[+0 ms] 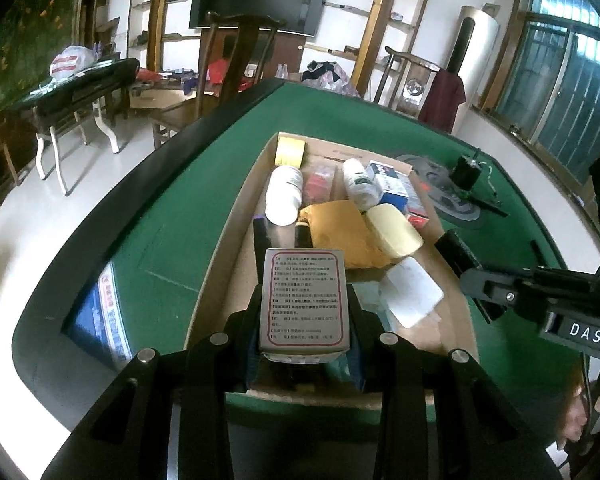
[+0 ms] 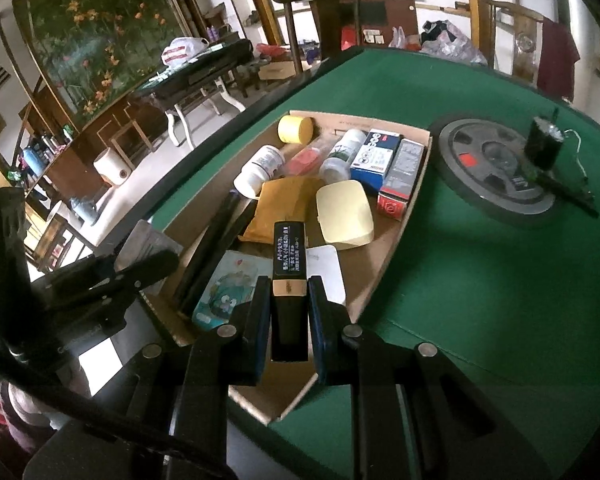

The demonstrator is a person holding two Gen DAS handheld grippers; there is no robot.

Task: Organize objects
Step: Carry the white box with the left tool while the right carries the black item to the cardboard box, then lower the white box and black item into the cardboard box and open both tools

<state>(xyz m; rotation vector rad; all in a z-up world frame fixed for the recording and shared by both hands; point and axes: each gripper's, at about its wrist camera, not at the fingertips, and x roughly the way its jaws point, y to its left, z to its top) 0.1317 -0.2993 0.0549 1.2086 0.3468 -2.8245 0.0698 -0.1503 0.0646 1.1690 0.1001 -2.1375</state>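
The left tool (image 1: 304, 312) gripped a grey printed box (image 1: 304, 300) above the cardboard tray (image 1: 228, 248) on the green table (image 1: 172, 216). Only the right view showed the right tool (image 2: 288, 312) clamped on a slim black box (image 2: 289, 264). The tray held a white bottle (image 2: 260, 170), a yellow case (image 2: 346, 214) and a blue carton (image 2: 376, 158).

A home living room: wall television (image 1: 259, 0), wooden chairs (image 1: 236, 64), green-felt table (image 2: 480, 260).
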